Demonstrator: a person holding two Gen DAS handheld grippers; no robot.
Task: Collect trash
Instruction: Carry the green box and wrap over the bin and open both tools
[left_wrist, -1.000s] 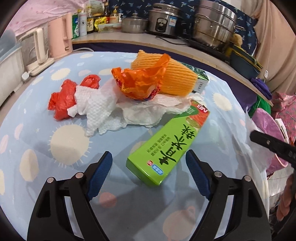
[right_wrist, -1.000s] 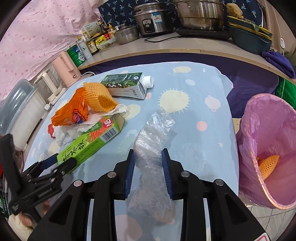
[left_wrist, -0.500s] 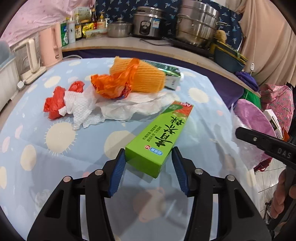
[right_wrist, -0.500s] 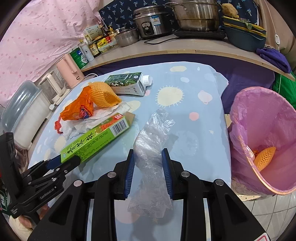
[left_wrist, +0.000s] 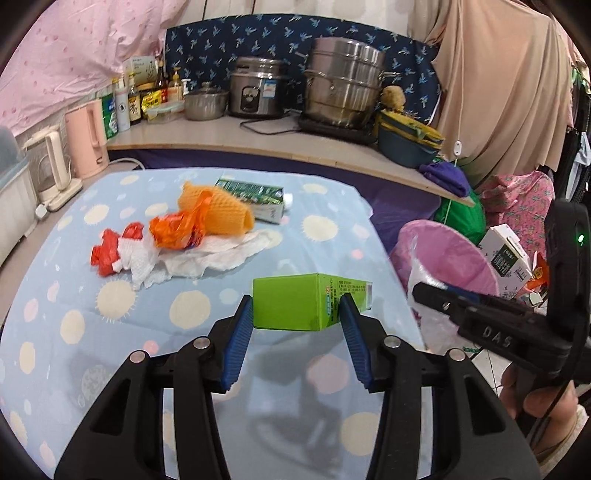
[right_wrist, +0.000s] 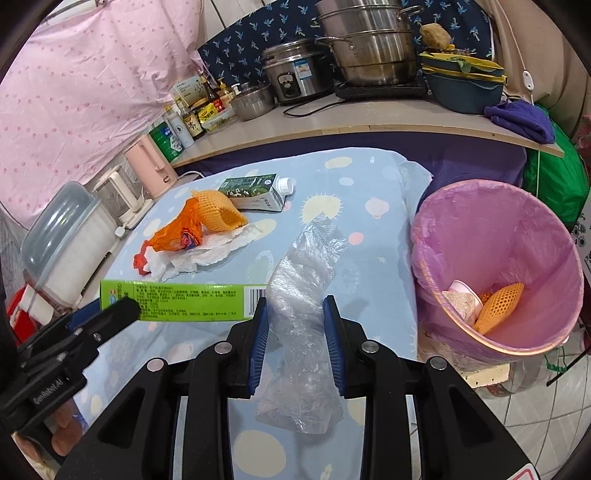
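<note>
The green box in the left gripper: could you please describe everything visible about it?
The green box is a long, slim carton, apparently cardboard, printed with small text and a barcode near one end. The left gripper is shut on one end, holding it roughly level above the tablecloth. In the right wrist view its barcode end reaches the clear plastic bag; contact is unclear.

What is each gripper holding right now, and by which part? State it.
The left gripper clamps the green box at one end. The right gripper pinches the clear plastic bag around its middle, both ends hanging free.
</note>
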